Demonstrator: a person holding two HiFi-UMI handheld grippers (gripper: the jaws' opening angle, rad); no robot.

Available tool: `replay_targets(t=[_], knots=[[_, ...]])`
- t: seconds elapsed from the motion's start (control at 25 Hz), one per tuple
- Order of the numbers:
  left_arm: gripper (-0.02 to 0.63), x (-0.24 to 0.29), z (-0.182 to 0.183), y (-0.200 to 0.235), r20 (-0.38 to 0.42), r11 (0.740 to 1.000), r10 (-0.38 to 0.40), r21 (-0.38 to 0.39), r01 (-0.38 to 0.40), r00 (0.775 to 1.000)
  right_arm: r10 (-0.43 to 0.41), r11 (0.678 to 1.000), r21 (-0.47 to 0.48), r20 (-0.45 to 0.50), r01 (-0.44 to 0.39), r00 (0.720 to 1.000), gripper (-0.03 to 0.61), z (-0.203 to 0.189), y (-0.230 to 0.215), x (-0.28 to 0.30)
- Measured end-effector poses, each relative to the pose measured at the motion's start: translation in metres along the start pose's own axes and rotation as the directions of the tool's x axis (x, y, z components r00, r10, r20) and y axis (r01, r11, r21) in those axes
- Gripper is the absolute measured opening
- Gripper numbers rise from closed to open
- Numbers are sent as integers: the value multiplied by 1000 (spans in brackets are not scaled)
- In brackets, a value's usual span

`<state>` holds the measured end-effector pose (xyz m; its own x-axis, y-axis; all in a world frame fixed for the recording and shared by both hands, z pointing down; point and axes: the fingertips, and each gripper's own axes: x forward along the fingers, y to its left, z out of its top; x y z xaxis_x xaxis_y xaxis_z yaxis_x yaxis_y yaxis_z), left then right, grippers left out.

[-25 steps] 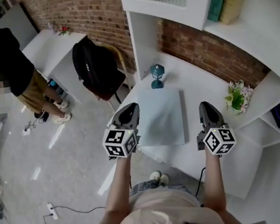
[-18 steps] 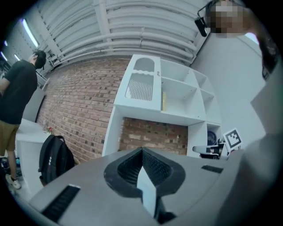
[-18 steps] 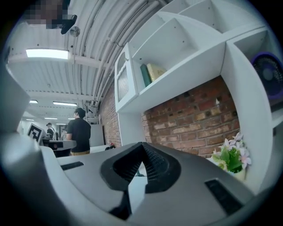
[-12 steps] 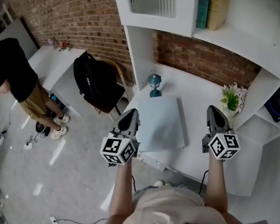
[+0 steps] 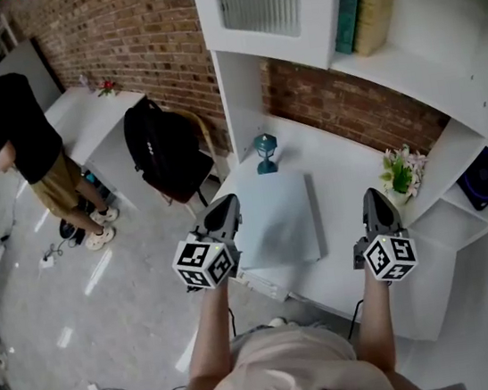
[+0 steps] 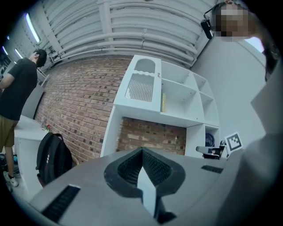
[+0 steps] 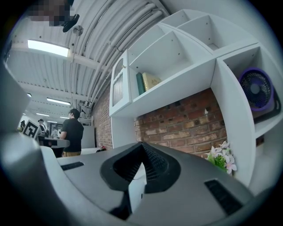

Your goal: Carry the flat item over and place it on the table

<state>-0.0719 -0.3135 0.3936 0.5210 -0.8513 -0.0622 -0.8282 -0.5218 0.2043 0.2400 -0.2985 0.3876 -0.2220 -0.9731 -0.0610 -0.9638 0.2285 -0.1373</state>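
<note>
The flat item, a pale blue-grey sheet, lies on the white table under the shelves. My left gripper hovers level by the item's left edge, at the table's corner. Its jaws are shut, and in the left gripper view they meet with nothing between them. My right gripper hangs to the right of the item, apart from it. It is shut too and empty in the right gripper view.
A teal lamp ornament stands behind the item, and pink flowers stand at the table's right. Books sit on the shelf above, a purple fan in a cubby. At left are a black backpack on a chair and a person.
Both grippers have risen a little, and the right one has drifted right, away from the item. The item has stayed on the table. The person at left has shifted.
</note>
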Motion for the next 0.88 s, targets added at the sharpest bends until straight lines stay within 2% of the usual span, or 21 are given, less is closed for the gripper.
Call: replay_targets(t=[0.36, 0.88], knots=[[28, 1, -9, 7, -9, 999, 12, -46, -12, 1000, -5, 1000, 3, -29, 5, 1000, 14, -8, -2, 2], [28, 5, -18, 4, -29, 999, 8, -54, -9, 1000, 3, 1000, 5, -64, -3, 998, 14, -21, -4, 3]])
